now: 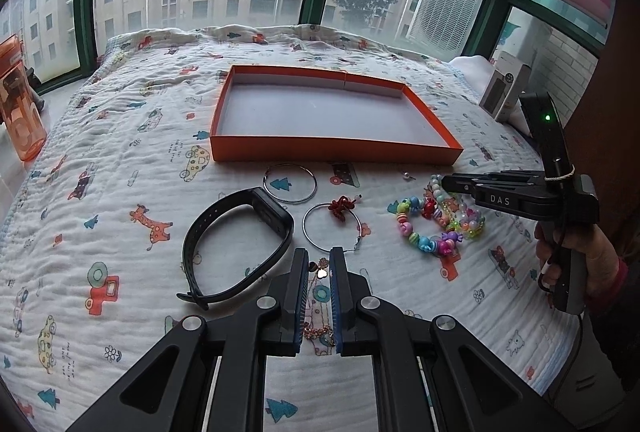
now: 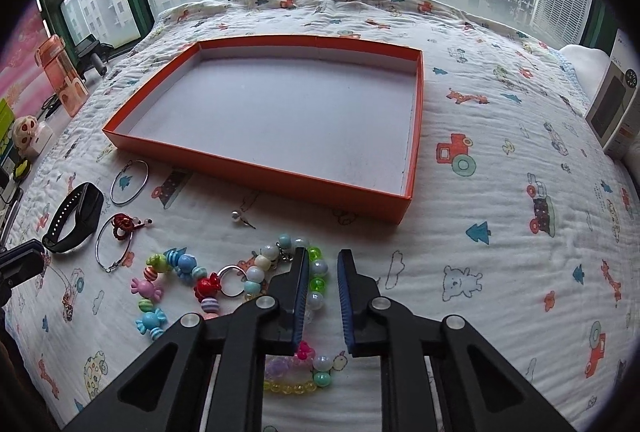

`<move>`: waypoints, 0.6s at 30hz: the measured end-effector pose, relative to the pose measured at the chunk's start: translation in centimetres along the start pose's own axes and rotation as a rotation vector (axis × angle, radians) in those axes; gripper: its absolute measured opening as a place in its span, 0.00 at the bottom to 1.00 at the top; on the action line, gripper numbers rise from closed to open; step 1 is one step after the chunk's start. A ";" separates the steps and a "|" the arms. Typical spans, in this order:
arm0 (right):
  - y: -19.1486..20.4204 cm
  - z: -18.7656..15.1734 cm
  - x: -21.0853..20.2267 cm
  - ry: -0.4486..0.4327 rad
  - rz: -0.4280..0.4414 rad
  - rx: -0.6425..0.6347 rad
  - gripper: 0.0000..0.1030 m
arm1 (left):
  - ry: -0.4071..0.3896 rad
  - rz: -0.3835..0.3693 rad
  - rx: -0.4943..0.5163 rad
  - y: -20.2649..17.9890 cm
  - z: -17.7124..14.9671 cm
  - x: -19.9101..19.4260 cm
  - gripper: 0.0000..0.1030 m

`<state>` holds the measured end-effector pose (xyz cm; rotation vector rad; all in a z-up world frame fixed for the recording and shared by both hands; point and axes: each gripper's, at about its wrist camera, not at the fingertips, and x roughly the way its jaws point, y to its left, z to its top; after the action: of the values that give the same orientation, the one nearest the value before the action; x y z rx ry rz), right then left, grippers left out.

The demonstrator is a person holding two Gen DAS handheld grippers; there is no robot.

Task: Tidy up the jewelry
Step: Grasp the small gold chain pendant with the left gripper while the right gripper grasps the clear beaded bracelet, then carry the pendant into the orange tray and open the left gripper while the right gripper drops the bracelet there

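Jewelry lies scattered on the quilt, none yet in the orange tray (image 2: 256, 176) beyond both grippers. The right gripper (image 2: 324, 272) has its fingers drawn narrow with nothing gripped between them; the pastel bead bracelet (image 2: 260, 264) sits just left of its left finger. The left gripper (image 1: 319, 264) is narrow too, over a thin gold chain (image 1: 318, 332). A clean pick probably needs the fingers to straddle one strand before lifting.

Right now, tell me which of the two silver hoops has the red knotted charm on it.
The nearer hoop, beside the black watch band. The hoop by the orange box is bare wire.
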<state>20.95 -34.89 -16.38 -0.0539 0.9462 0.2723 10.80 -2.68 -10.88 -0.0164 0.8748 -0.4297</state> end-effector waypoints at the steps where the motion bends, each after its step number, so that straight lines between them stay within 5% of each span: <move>1: 0.0 0.0 0.0 -0.002 0.005 0.000 0.12 | -0.003 0.001 -0.001 0.1 0.1 -0.1 0.10; 18: 1.6 1.9 -8.6 -0.185 0.105 0.022 0.12 | -0.161 0.014 -0.001 0.0 3.7 -6.9 0.10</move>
<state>17.32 -34.78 -8.17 0.0406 0.7685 0.3578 9.73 -0.72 -3.40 -0.0451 0.7158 -0.4094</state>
